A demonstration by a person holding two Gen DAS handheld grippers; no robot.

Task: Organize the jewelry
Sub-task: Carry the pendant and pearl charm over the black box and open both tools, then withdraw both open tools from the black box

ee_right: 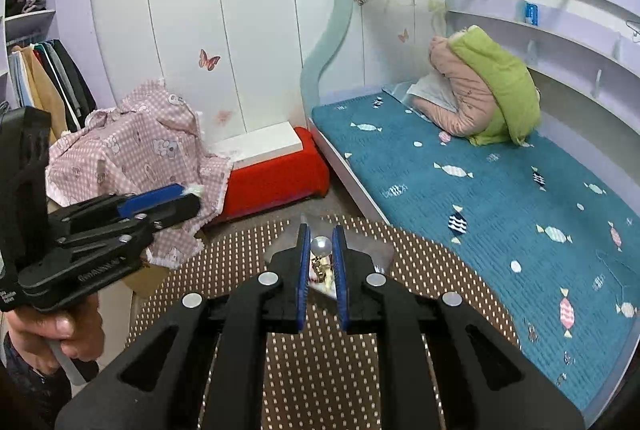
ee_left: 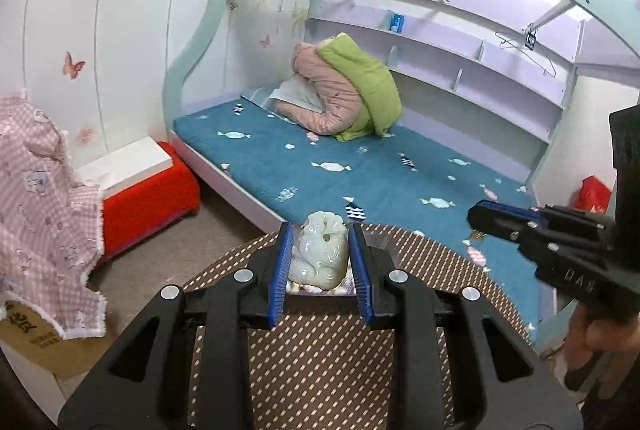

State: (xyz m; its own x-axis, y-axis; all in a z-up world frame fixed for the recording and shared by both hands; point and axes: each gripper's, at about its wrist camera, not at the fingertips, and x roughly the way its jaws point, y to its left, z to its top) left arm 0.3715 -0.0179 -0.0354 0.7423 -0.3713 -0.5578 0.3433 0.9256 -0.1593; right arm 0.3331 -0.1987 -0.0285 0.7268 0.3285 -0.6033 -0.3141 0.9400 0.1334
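Left gripper (ee_left: 322,262) fingers clamped on jade pendant (ee_left: 319,254), above the clear tray (ee_left: 380,242) on the table (ee_left: 320,358). Right gripper (ee_right: 321,262) fingers pinch a pearl piece (ee_right: 321,246) over the same tray, probably an earring. Risk: smooth jade slipping and chipping; the pearl could twist out. Tray contents unclear.

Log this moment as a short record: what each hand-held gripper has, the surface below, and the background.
left hand-held gripper: shut on the pale green jade carving
right hand-held gripper: shut on a pearl and gold piece
surface below: round brown dotted table
background: bed with blue candy-print cover, pink and green quilt, red box
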